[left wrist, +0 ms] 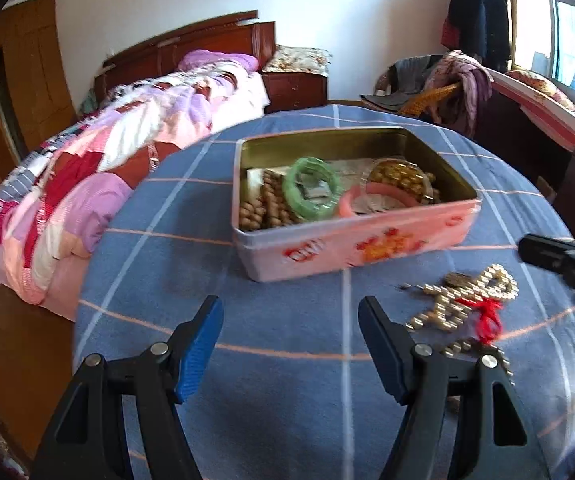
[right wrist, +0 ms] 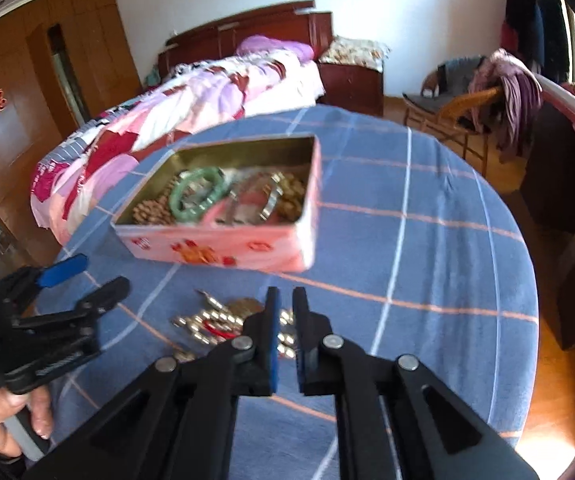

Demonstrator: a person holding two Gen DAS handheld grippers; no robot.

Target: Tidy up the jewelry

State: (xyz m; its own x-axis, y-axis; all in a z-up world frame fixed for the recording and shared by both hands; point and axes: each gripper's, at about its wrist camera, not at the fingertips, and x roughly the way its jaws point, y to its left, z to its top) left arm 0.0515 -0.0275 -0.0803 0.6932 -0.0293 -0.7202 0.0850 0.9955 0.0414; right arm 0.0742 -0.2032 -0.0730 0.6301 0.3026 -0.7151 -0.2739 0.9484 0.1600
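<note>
A pink tin box (left wrist: pixel 351 240) (right wrist: pixel 223 246) stands open on the blue checked tablecloth. In it lie a green bangle (left wrist: pixel 311 192) (right wrist: pixel 199 194), brown wooden beads (left wrist: pixel 263 208), a pink bangle (left wrist: pixel 383 196) and gold beads (left wrist: pixel 399 176). A gold bead necklace with a red tassel (left wrist: pixel 467 300) (right wrist: pixel 223 324) lies on the cloth in front of the box. My left gripper (left wrist: pixel 291 320) is open and empty, left of the necklace; it also shows in the right wrist view (right wrist: pixel 87 276). My right gripper (right wrist: pixel 284 300) is nearly shut, with a narrow gap, just over the necklace's right part.
The round table's edge (right wrist: pixel 527 280) curves off on the right. A bed with a pink patchwork quilt (left wrist: pixel 107 160) is to the left behind the table. A chair with clothes (right wrist: pixel 479 92) stands at the back right.
</note>
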